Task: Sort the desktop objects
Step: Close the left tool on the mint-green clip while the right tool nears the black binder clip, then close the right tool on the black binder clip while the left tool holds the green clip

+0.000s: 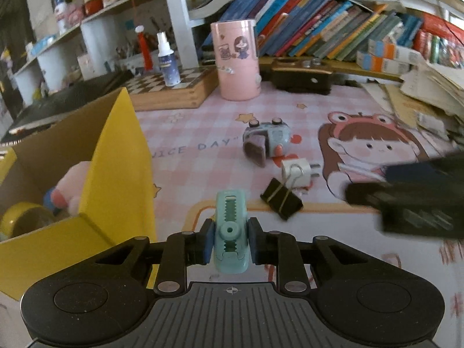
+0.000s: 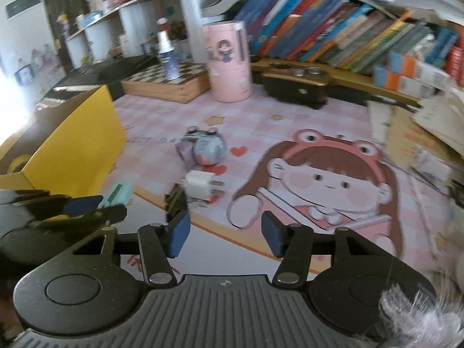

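My left gripper (image 1: 230,243) is shut on a mint-green clip (image 1: 231,226) and holds it above the desk mat, just right of the yellow cardboard box (image 1: 116,174). The clip also shows in the right wrist view (image 2: 117,194). My right gripper (image 2: 226,233) is open and empty above the mat; it shows blurred in the left wrist view (image 1: 406,197). On the mat lie a black binder clip (image 1: 281,200), a white plug adapter (image 1: 298,171) and a small blue toy camera (image 1: 265,140). The box holds a tape roll (image 1: 23,217) and a pink soft toy (image 1: 72,185).
A pink cylindrical holder (image 1: 236,61), a wooden chessboard box (image 1: 171,87) with a spray bottle (image 1: 168,61) and a black case (image 1: 301,76) stand at the back. Books (image 1: 333,26) fill the shelf. Paper stacks (image 1: 429,95) lie at right. A dark laptop (image 1: 66,98) sits behind the box.
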`<state>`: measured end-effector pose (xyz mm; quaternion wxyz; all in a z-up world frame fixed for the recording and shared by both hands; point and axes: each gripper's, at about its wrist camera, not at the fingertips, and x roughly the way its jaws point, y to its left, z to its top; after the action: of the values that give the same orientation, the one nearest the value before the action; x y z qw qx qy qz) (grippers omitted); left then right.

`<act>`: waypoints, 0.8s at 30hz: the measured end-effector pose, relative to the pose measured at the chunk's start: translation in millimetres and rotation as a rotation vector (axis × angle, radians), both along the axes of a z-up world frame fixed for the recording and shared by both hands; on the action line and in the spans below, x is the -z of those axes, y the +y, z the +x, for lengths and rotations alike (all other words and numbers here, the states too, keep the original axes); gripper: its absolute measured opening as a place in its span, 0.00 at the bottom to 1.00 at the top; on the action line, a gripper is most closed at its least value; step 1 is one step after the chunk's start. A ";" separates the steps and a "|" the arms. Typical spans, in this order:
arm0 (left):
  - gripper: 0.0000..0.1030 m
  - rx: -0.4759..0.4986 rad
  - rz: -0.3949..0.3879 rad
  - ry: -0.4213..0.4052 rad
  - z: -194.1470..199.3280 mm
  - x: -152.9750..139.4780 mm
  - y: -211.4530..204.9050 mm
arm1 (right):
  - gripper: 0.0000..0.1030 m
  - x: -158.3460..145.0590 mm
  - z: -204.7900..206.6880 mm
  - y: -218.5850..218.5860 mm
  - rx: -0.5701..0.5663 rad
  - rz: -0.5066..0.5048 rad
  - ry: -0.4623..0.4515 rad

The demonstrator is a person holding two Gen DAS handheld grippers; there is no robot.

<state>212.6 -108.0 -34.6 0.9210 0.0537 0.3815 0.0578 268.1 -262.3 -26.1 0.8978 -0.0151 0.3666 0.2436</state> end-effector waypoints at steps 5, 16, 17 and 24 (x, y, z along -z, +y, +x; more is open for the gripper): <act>0.22 0.015 -0.007 0.007 -17.6 -3.6 1.8 | 0.42 11.8 19.3 24.4 -0.096 0.019 0.023; 0.22 -0.008 0.002 -0.009 -34.5 -6.4 5.7 | 0.28 33.8 48.4 60.1 -0.161 0.031 0.065; 0.22 -0.012 0.000 -0.009 -35.1 -6.3 5.9 | 0.22 35.0 49.7 59.8 -0.154 0.033 0.068; 0.22 -0.013 -0.006 -0.028 -39.2 -7.2 4.5 | 0.10 30.8 43.7 55.0 -0.162 0.052 0.021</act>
<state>173.4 -103.5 -27.4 0.9259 0.0478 0.3692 0.0636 311.8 -207.3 -56.9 0.8713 -0.0191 0.3670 0.3252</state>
